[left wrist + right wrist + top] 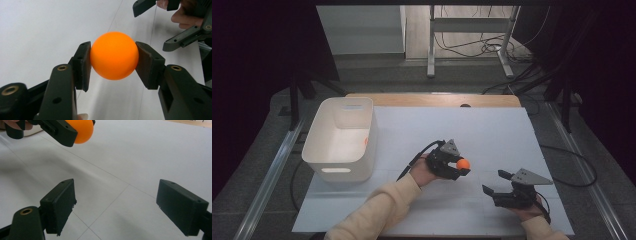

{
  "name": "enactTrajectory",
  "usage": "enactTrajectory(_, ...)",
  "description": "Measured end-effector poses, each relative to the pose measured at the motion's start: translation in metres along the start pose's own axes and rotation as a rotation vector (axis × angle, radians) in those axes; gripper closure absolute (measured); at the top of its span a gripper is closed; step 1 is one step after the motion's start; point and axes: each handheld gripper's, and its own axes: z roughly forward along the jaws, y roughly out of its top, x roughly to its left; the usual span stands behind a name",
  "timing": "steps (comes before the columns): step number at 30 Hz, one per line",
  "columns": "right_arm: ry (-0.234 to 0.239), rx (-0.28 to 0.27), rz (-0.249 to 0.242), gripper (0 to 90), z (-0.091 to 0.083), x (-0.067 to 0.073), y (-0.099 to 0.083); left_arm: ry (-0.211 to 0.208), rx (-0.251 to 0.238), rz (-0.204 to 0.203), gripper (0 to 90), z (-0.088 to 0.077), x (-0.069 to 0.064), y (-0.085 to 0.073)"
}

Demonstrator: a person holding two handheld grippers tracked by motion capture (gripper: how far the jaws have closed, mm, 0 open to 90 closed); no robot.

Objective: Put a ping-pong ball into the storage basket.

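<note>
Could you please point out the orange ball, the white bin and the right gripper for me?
orange ball (pixel 114 55), left gripper view, middle of its front, between the pads.
white bin (pixel 323 161), high view, its near outer wall.
right gripper (pixel 116 206), right gripper view, midway between its open jaws' tips.

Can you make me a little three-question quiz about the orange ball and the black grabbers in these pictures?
1. True or false: the left gripper pinches the round orange plastic ball between its jaws.
2. Which stands on the person's left of the white table sheet? A) a white plastic bin B) a red cup C) a green plate
3. Fill in: the right gripper has its jaws ____ with nothing between them.

Key: 1 true; 2 A; 3 open
</note>
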Motion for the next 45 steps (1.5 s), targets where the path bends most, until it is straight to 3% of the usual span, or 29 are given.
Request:
enactTrajectory(19, 0.002, 0.002, 0.000, 16.0, 0.000, -0.001, 0.000, 0.033, -0.027, -0.025, 49.9, -0.018, 0.009, -0.004)
enactTrajectory(45, 0.002, 0.002, -0.003, 16.0, 0.000, 0.000, 0.000, 0.084, -0.107, -0.038, 49.9, -0.052, 0.019, 0.000)
